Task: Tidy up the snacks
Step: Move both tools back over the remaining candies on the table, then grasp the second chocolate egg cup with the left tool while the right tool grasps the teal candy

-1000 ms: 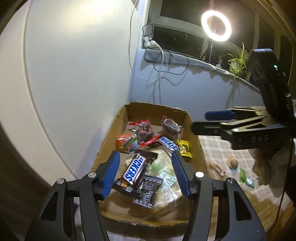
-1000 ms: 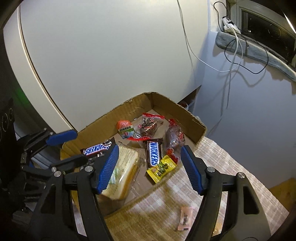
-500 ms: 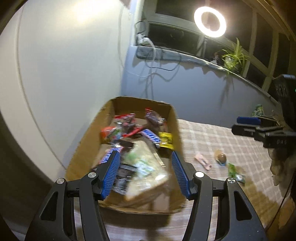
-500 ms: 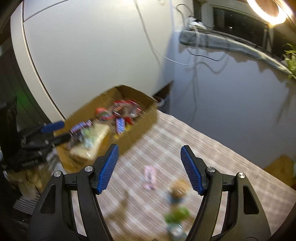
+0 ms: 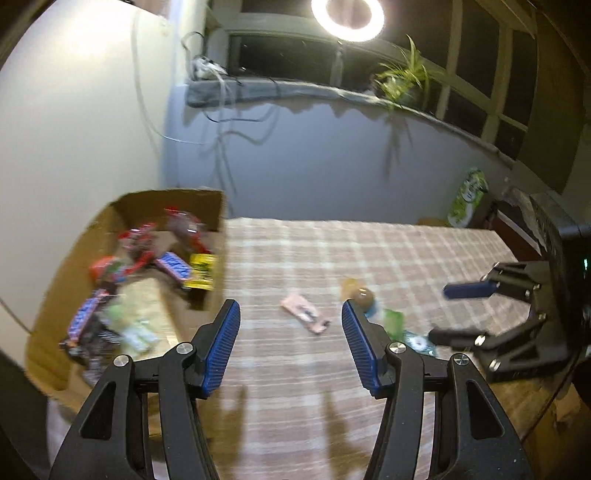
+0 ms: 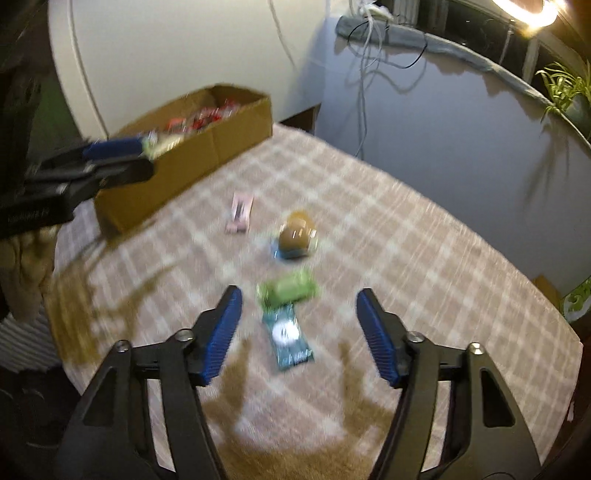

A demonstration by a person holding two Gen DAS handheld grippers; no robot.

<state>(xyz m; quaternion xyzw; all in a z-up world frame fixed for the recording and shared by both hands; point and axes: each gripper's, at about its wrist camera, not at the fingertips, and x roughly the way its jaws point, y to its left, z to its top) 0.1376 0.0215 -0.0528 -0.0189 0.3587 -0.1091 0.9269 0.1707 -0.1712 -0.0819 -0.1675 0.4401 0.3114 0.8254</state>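
Observation:
A cardboard box (image 5: 170, 203) (image 6: 192, 162) at the table's left holds several wrapped snacks. Loose on the checked cloth lie a pink packet (image 5: 304, 317) (image 6: 240, 214), a round brown snack (image 5: 362, 295) (image 6: 297, 236), a green packet (image 5: 393, 319) (image 6: 288, 291) and a teal packet (image 5: 417, 341) (image 6: 288, 336). My left gripper (image 5: 291, 343) (image 6: 110, 158) hovers beside the box, its jaws closing slightly on nothing. My right gripper (image 6: 299, 332) (image 5: 450, 314) hangs over the teal packet, jaws closing, pads clear of it.
The checked tablecloth (image 5: 369, 251) ends at a rounded edge on the right. A grey wall with hanging cables (image 6: 369, 74) stands behind the table. A green bag (image 5: 469, 195) sits past the far right corner. A ring light (image 5: 345, 14) shines above.
Both grippers have swung away from above the box to over the cloth with the loose snacks. The right gripper's jaws have narrowed; the left one's only slightly.

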